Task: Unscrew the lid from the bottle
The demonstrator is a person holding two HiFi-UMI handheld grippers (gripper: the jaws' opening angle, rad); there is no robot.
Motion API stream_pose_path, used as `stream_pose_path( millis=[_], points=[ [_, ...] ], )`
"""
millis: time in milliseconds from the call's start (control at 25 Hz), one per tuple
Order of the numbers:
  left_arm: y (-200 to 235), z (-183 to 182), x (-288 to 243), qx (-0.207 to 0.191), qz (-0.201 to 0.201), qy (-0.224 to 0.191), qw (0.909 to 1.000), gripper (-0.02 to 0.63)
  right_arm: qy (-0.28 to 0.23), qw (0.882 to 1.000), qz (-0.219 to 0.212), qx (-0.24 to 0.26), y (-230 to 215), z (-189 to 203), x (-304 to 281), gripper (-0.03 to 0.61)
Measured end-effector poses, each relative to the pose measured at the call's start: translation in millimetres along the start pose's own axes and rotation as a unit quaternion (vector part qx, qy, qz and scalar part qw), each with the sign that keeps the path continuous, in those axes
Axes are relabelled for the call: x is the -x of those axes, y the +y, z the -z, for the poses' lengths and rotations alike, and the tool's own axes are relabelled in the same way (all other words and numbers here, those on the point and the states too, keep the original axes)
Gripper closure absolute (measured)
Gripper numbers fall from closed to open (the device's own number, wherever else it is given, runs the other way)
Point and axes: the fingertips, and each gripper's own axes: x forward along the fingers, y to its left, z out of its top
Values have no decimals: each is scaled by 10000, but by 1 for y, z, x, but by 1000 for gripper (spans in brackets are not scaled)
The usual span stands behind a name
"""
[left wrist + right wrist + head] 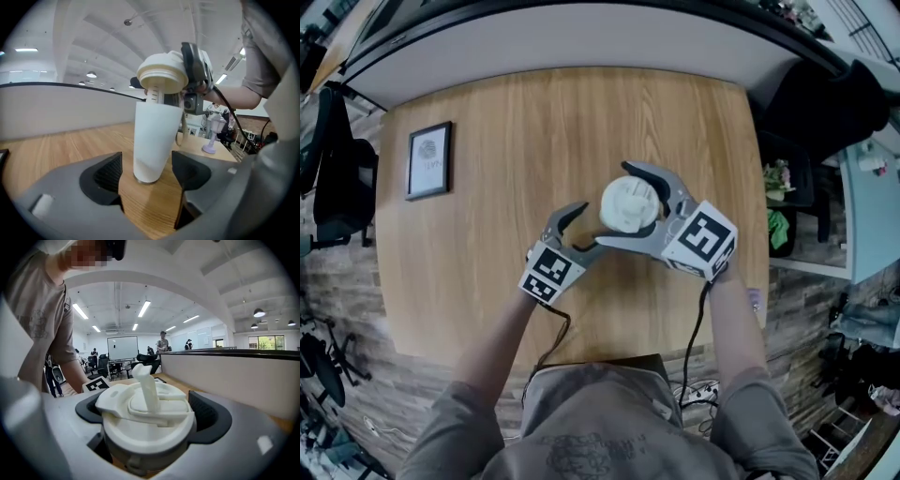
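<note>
Open-plan office: a light wooden table (pixel 534 141) stands on a brick-patterned floor (pixel 347 291), with a low white partition (pixel 581 42) curving along its far edge and a framed picture (pixel 428 159) lying near its left edge. Beyond, strip lights (pixel 144 308) run across a white ceiling above a whiteboard (pixel 123 348), dark desk chairs (pixel 149 359) and several standing people (pixel 162 341).

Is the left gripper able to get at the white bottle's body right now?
Probably yes. The left gripper has its jaws apart, with the bottle upright just ahead of them and only table between. The right gripper is clamped on the lid up top, leaving the body free.
</note>
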Motion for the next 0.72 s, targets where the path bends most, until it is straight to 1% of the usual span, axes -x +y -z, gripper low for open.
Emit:
stream_pose_path(
  millis=[120, 240, 320, 440, 520, 600, 720],
  points=[
    [-1, -9, 23, -46, -121, 49, 9999, 281, -37, 9999, 125, -19, 4, -14, 7, 51],
    [0, -23, 45, -76, -272, 52, 9996, 282, -51, 9994, 341, 55, 6, -28, 16, 51],
    [1, -35, 60, -50, -417, 2, 9991, 288, -124, 9986, 503, 87, 8, -42, 24, 51],
    [-2, -58, 84, -3, -561, -133, 9983, 318, -156, 9968, 783, 31, 11, -63, 37, 51],
    [-7, -75, 98, -78, -581, -227, 9980, 318, -54, 9945, 1036, -112, 11, -72, 47, 51],
    [-11, -90, 112, -231, -683, -278, 9970, 324, -38, 9916, 1274, -221, 11, -81, 59, 51],
    [-13, -109, 134, -402, -942, -328, 9942, 362, -170, 9870, 1569, -313, 18, -98, 78, 51]
  ],
)
